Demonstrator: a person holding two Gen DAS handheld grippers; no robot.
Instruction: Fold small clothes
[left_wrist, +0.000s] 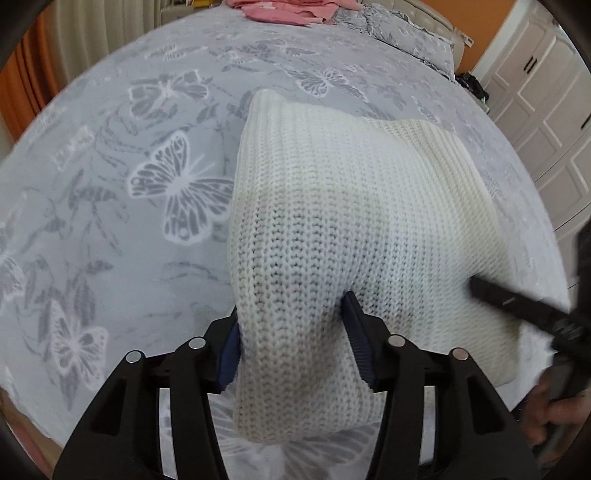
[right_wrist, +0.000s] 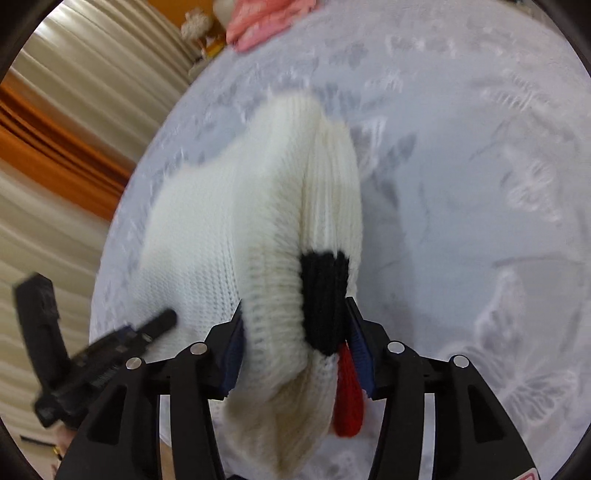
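Note:
A small white knit sweater (left_wrist: 343, 221) lies partly on the bed and is lifted at its near edge. My left gripper (left_wrist: 291, 321) is shut on a bunched white fold of it. My right gripper (right_wrist: 293, 321) is shut on another thick fold of the sweater (right_wrist: 236, 221), where a black knit patch (right_wrist: 325, 295) and a red knit piece (right_wrist: 347, 395) show between the fingers. The right gripper appears blurred at the right edge of the left wrist view (left_wrist: 524, 306), and the left gripper shows blurred at the lower left of the right wrist view (right_wrist: 122, 343).
The bed is covered with a grey butterfly-print blanket (left_wrist: 110, 206). Pink folded clothes (left_wrist: 288, 11) lie at the far edge, also in the right wrist view (right_wrist: 266, 18). A pillow (left_wrist: 406, 33) sits far right. White cabinets (left_wrist: 546, 110) stand right; curtains (right_wrist: 74, 129) hang left.

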